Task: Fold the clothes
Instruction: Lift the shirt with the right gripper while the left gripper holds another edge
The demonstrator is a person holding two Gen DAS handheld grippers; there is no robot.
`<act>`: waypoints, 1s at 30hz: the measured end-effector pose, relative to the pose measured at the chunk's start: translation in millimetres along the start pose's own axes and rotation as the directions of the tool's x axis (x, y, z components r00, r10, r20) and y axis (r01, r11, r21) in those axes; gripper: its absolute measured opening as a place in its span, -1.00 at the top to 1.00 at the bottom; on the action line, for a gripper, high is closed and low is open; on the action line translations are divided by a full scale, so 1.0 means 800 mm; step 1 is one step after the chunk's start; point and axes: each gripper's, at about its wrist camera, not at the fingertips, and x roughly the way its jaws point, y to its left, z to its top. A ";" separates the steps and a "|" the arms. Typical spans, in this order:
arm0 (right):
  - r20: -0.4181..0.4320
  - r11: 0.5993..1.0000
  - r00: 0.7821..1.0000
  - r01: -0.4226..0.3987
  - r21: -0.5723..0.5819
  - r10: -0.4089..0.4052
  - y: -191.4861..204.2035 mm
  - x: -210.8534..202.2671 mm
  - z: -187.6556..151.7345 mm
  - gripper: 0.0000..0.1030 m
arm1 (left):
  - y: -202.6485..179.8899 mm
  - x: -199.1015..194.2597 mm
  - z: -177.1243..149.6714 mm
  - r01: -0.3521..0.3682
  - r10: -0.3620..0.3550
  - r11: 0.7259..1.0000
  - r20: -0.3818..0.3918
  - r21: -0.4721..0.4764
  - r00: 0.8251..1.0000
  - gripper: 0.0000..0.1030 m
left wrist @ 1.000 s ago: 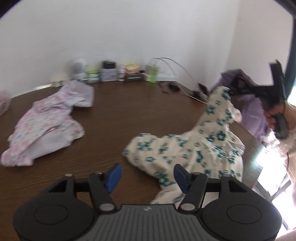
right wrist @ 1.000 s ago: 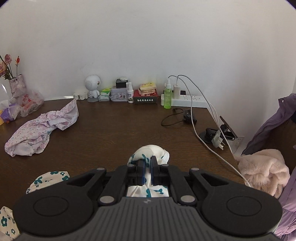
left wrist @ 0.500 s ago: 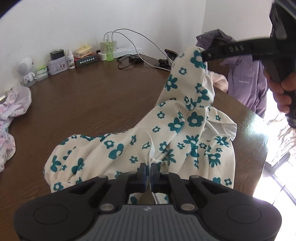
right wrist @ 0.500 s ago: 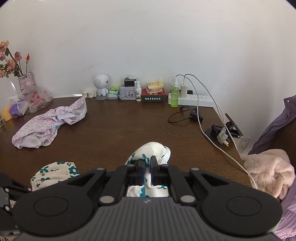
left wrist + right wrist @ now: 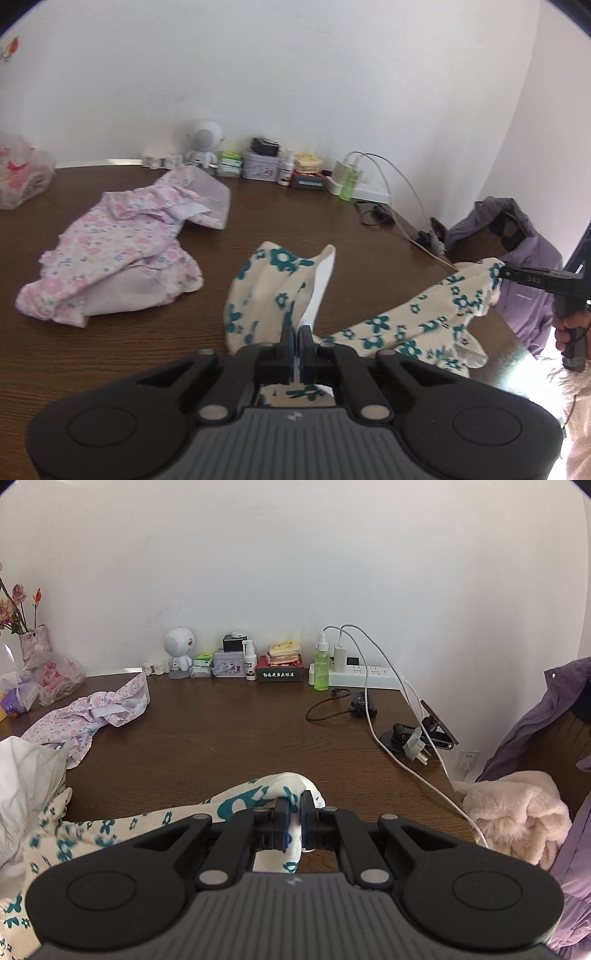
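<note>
Two tongs pinch the cream flowered garment [image 5: 406, 317]: left tongs [image 5: 295, 338] near, right tongs [image 5: 293, 812] far right, pulling it out above the tabletop [image 5: 122, 350], likely to flatten it for folding.

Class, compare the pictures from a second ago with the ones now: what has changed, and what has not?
The left gripper, open a second ago, has closed on the teal-flowered garment and lifted that part, so the cloth now hangs between both grippers. The right gripper stays clamped on its end. The pink floral garment lies unmoved on the table.
</note>
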 end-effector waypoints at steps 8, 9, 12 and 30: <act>-0.039 0.998 0.998 0.059 0.017 -0.059 -0.006 0.019 0.010 0.92 | 0.093 -0.025 0.006 -0.321 0.321 0.947 0.025 -0.034 0.947 1.00; -0.046 0.997 0.996 0.072 0.017 -0.071 -0.006 0.024 0.011 0.92 | 0.104 -0.023 0.006 -0.378 0.378 0.925 0.018 -0.033 0.925 1.00; -0.081 0.996 0.993 0.083 0.021 -0.081 -0.006 0.044 0.013 0.89 | 0.143 -0.015 0.004 -0.494 0.492 0.867 -0.042 -0.067 0.870 1.00; -0.187 0.996 0.980 0.054 -0.064 -0.066 -0.013 0.067 -0.006 0.08 | -0.097 0.134 -0.014 0.051 0.153 0.677 -0.207 0.734 0.966 0.00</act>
